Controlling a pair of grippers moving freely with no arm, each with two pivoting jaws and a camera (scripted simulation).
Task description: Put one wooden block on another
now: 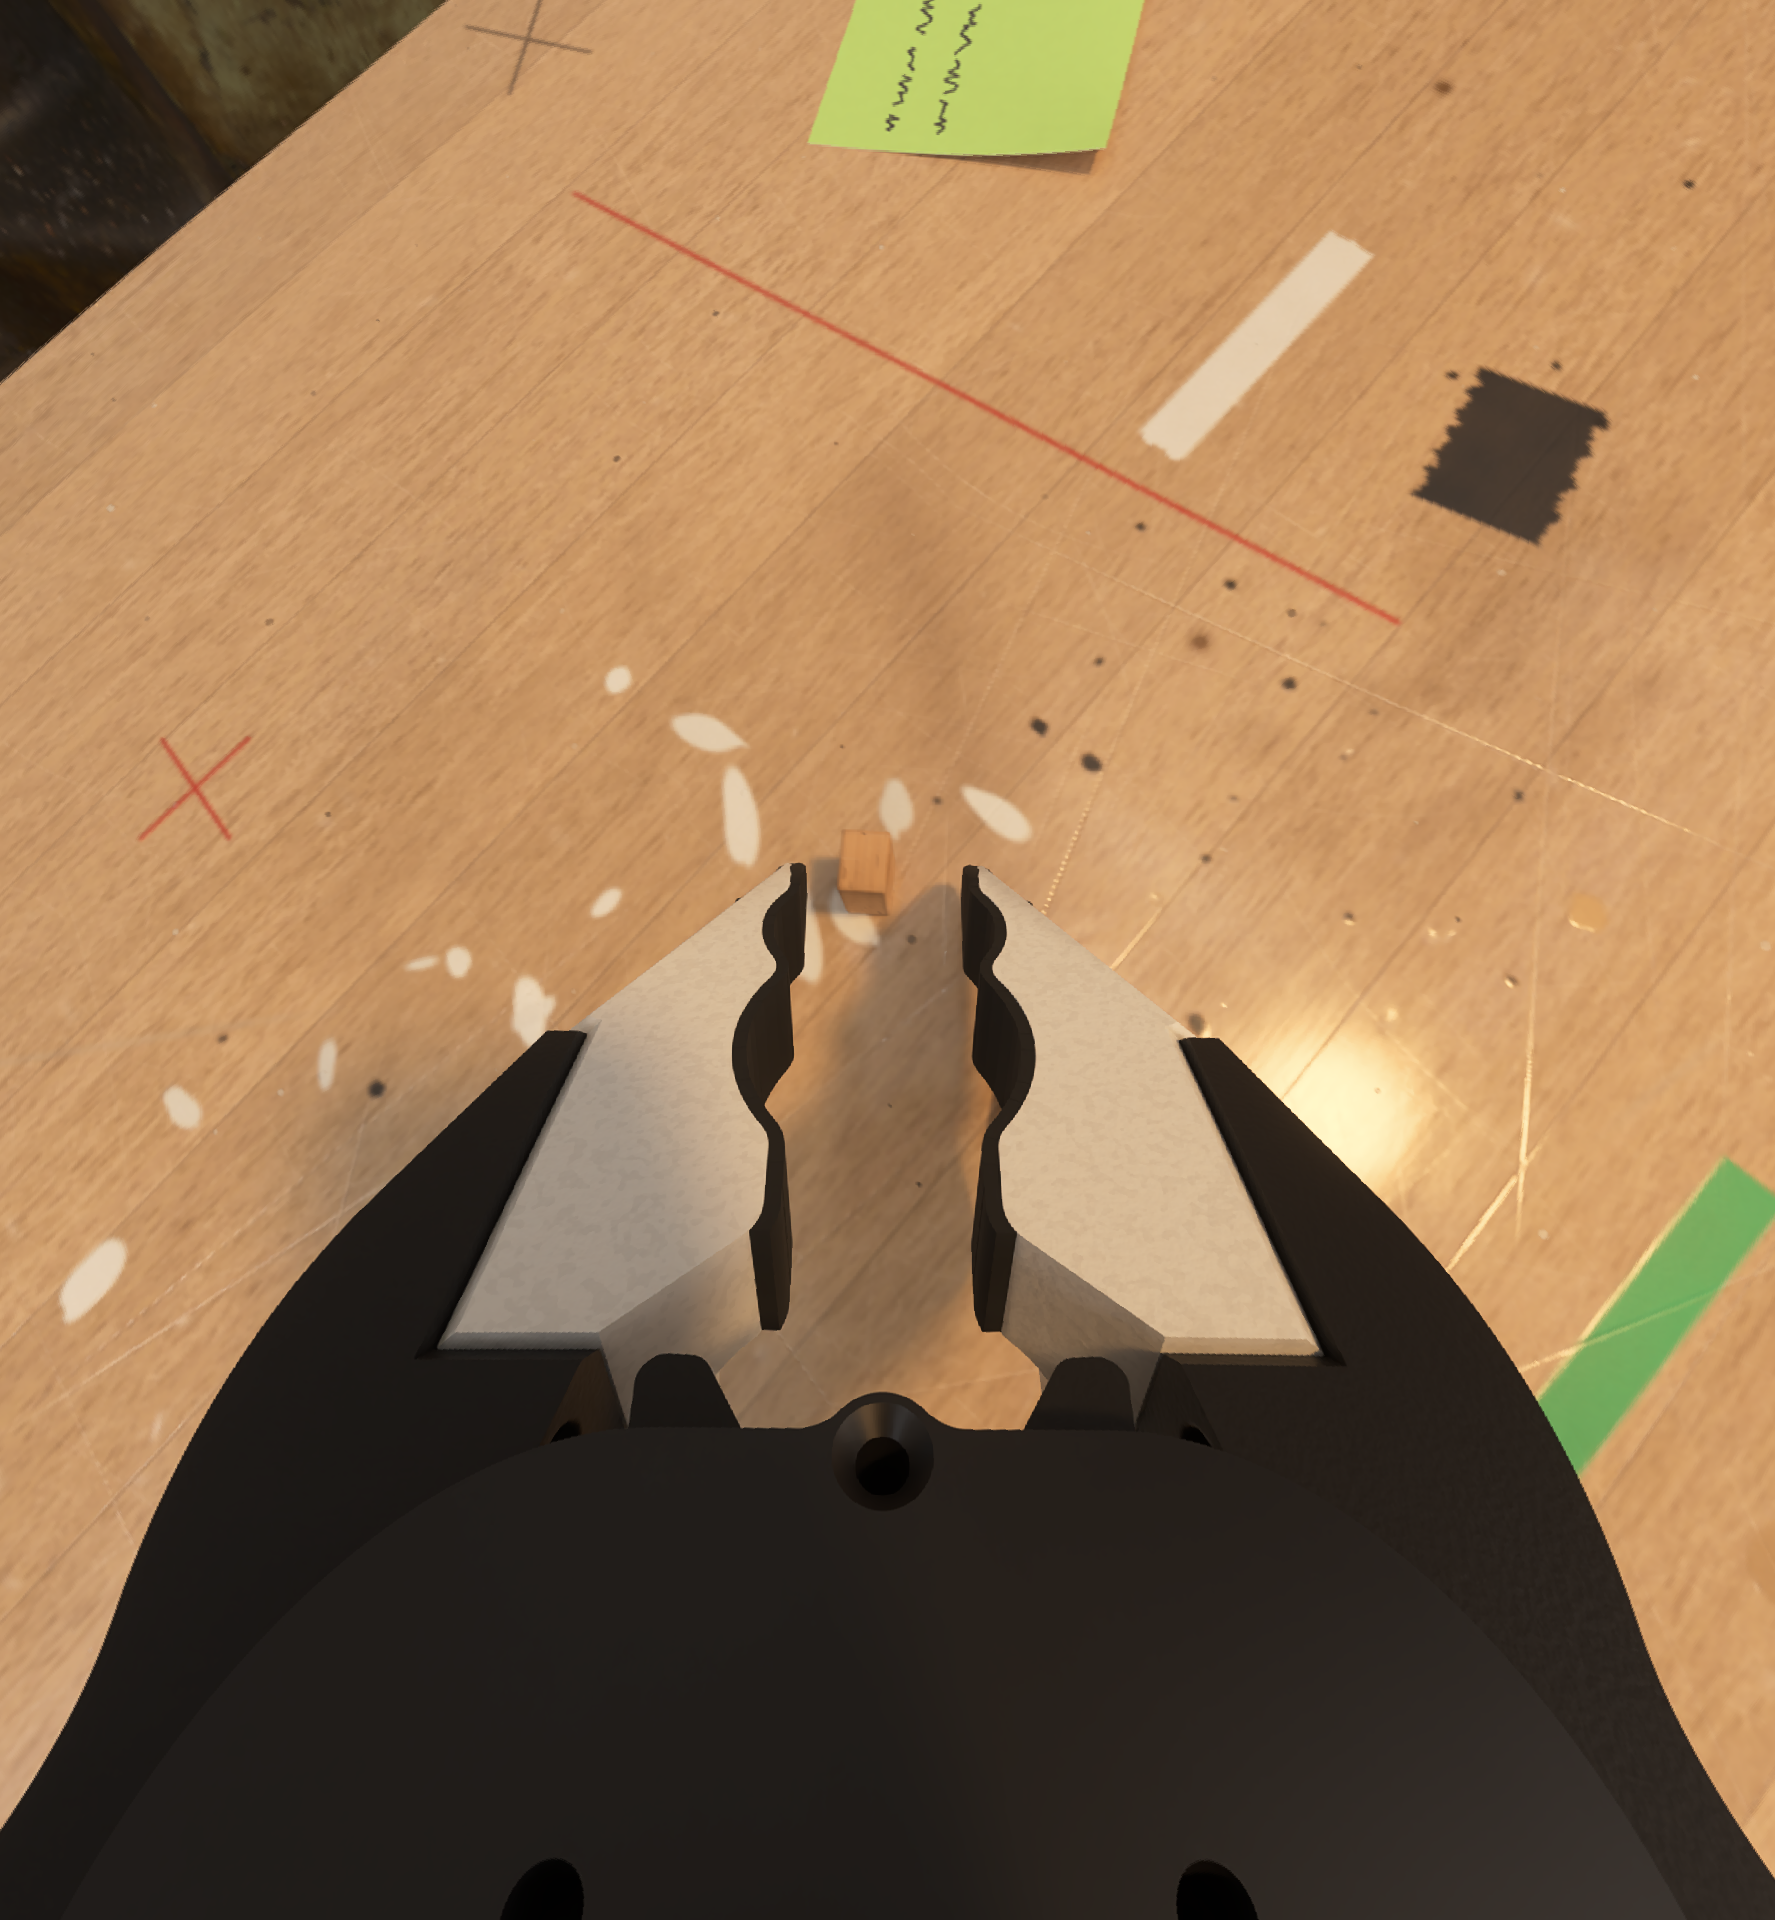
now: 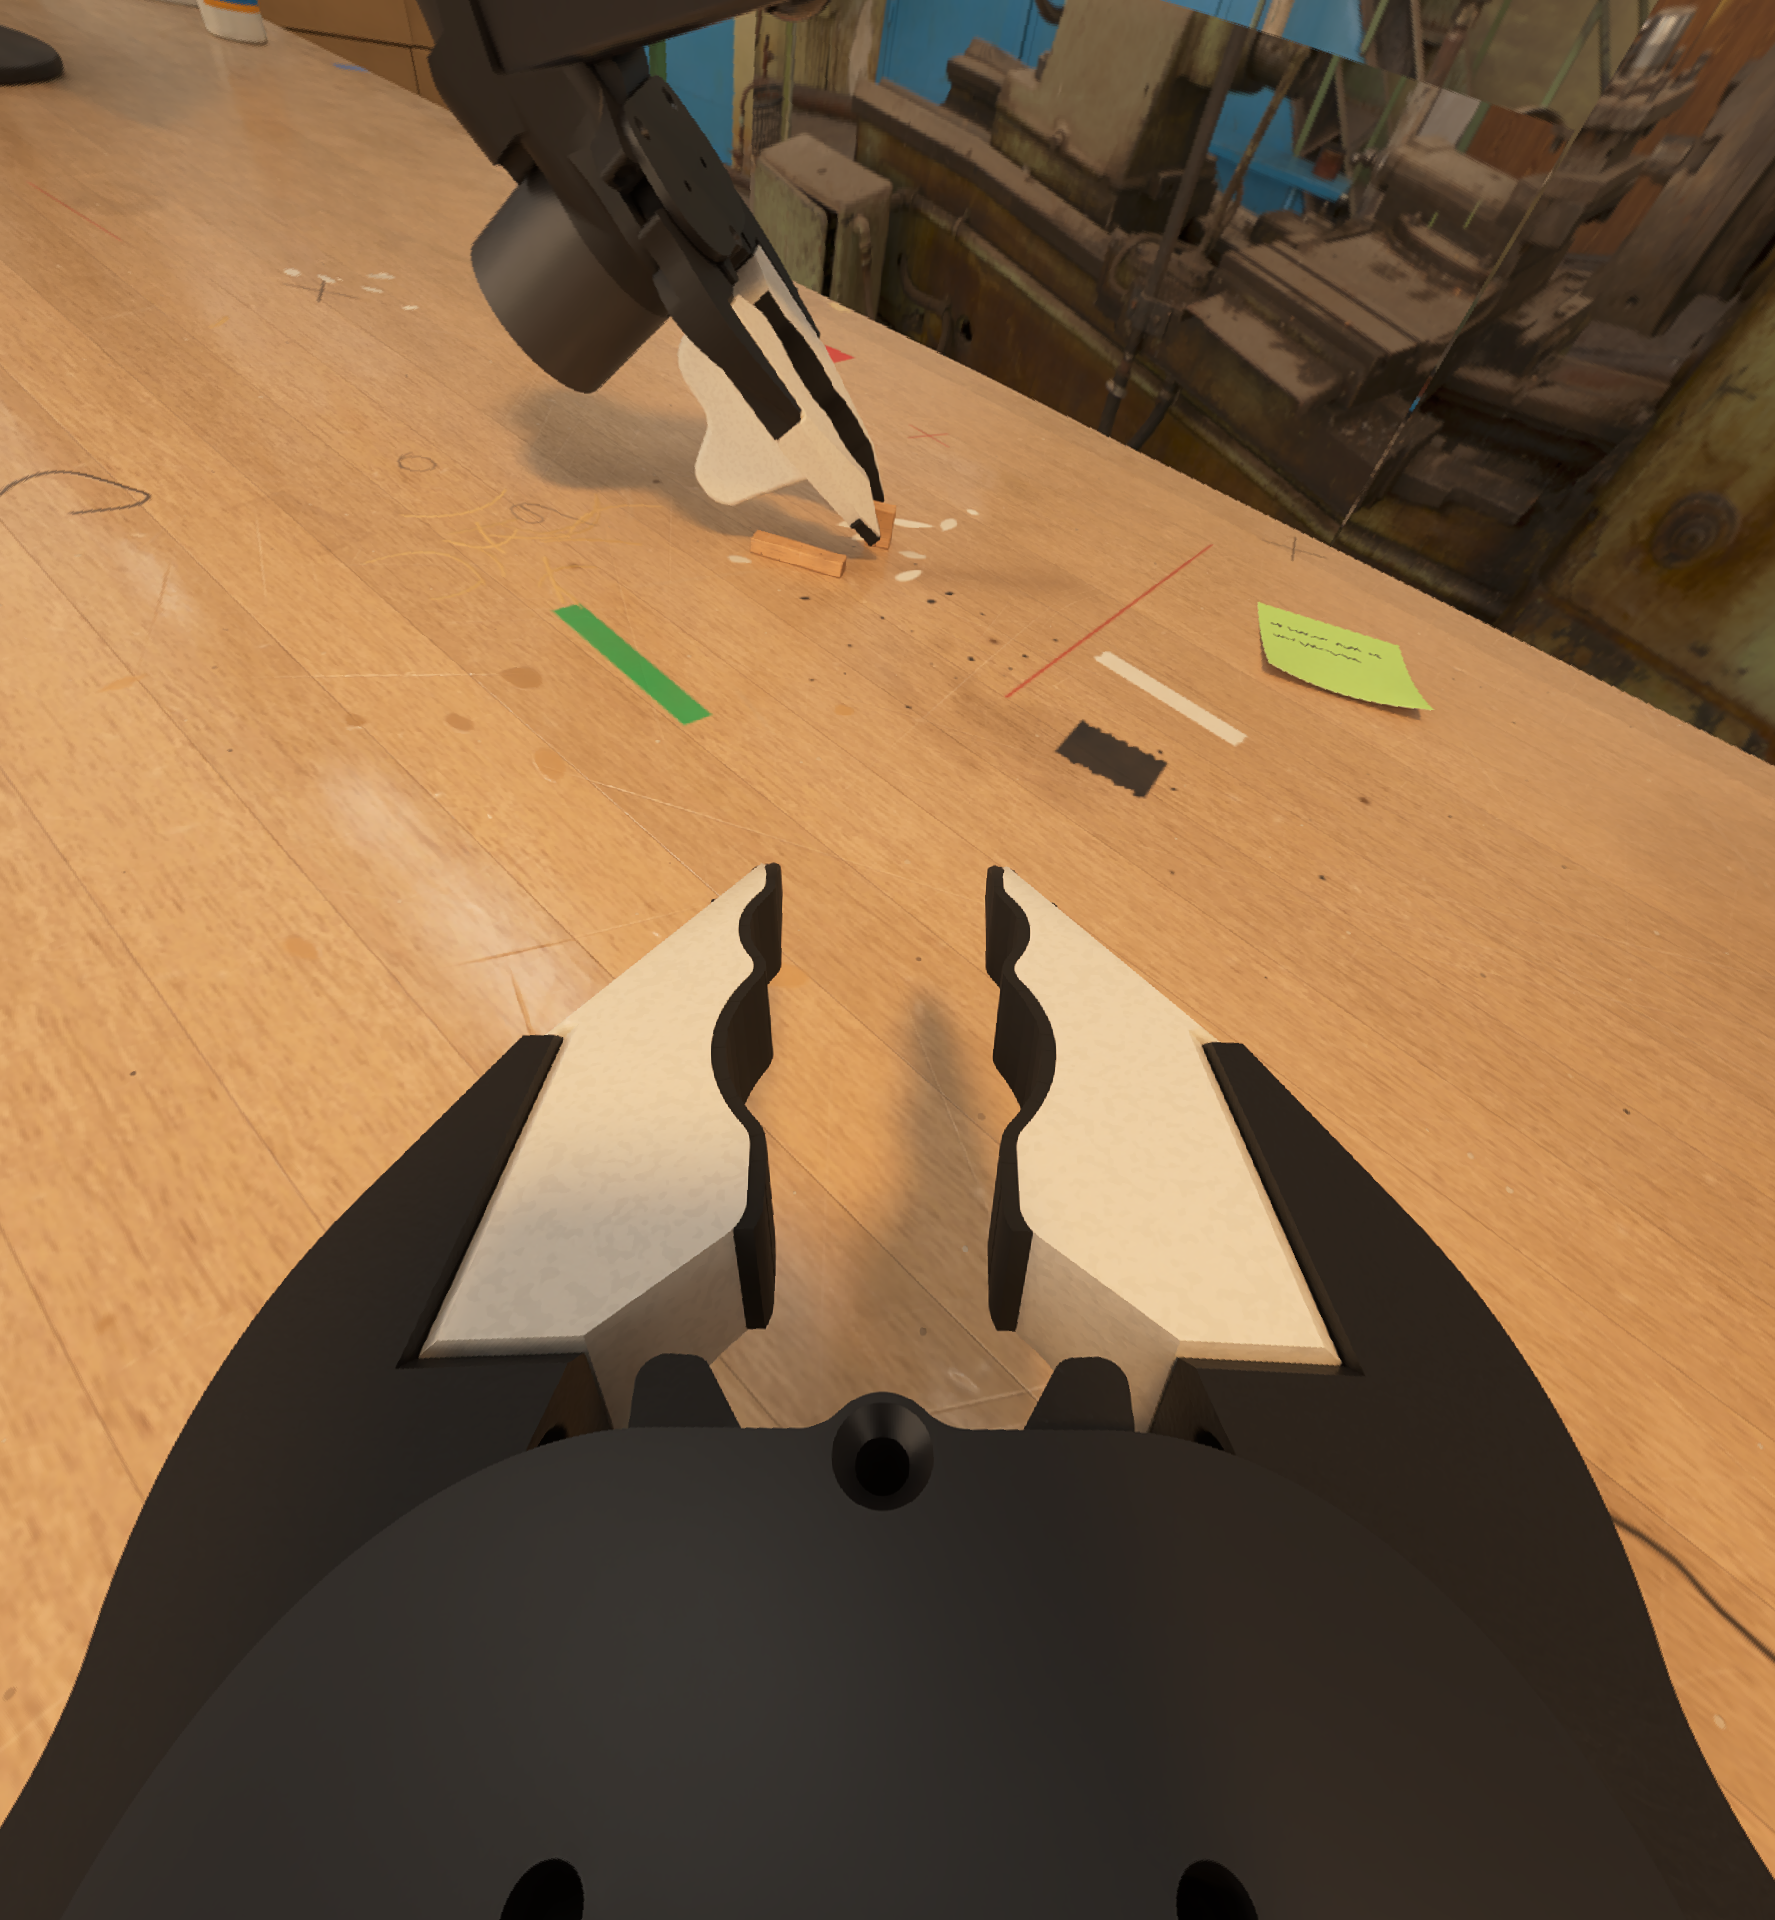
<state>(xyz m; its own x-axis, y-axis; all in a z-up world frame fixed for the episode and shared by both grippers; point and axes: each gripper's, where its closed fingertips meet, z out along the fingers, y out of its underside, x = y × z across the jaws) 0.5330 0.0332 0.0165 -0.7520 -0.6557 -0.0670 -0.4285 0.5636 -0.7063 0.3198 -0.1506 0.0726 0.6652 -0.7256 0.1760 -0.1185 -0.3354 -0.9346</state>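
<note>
Fingertips at the cube, nothing gripped yet

Left gripper [image 1: 883,883], jaws parted and empty, points down at the small square-ended wooden block [image 1: 865,871], which stands on the scratched wooden table [image 1: 343,520] just beyond and between its tips. Beside that cube lies the long flat wooden block [image 2: 798,553], close but apart. Right gripper [image 2: 883,883] hangs well back, likewise parted and empty. Risk, as I judge it: the cube sits nearer one finger, so closing off-centre could nudge or topple it towards the long block.
</note>
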